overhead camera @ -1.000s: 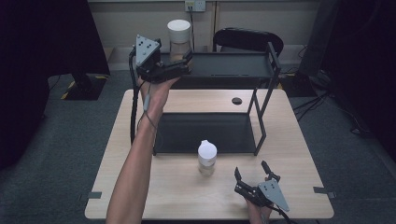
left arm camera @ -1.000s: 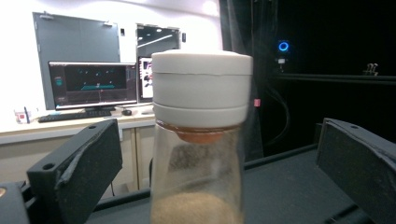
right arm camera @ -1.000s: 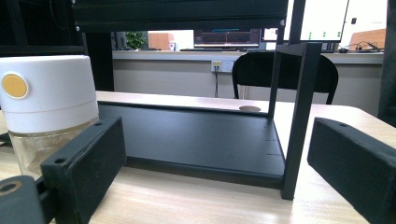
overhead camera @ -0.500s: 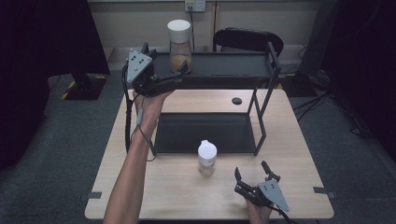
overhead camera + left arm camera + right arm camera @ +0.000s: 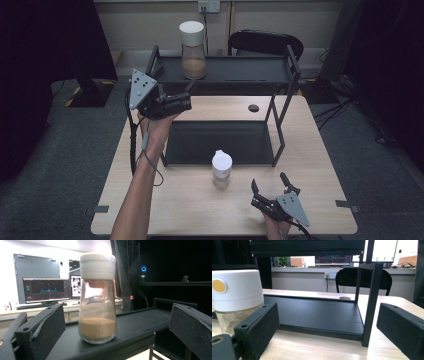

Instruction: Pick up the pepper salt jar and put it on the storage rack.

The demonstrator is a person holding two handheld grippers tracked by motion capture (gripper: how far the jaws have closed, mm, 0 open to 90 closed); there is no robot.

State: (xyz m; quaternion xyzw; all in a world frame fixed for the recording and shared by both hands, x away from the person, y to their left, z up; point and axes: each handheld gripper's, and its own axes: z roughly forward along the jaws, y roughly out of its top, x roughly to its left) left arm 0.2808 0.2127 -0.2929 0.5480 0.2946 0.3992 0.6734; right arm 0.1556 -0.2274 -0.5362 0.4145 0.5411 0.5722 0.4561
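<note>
Two grippers are in play, and neither holds anything. The left gripper (image 5: 187, 95) hangs in the air off the left end of the black two-tier rack (image 5: 280, 107), jaws spread wide and aimed level along the top shelf (image 5: 240, 70). Its own view shows why it sits at that height: the tall glass jar with the white cap (image 5: 97, 298) stands upright on that shelf, framed between the two black jaws but well beyond them, its brown powder settled at the bottom. It looks lined up either to close in on that jar or to back off from it; the pictures cannot tell which.

The right gripper (image 5: 270, 187) rests low at the near right corner of the wooden table (image 5: 320, 200), jaws also spread, parked out of the way. Just off its left jaw stands a smaller jar with a white lid (image 5: 235, 300), on the bare table in front of the rack's lower tray (image 5: 215, 142), likely within easy reach for its turn
</note>
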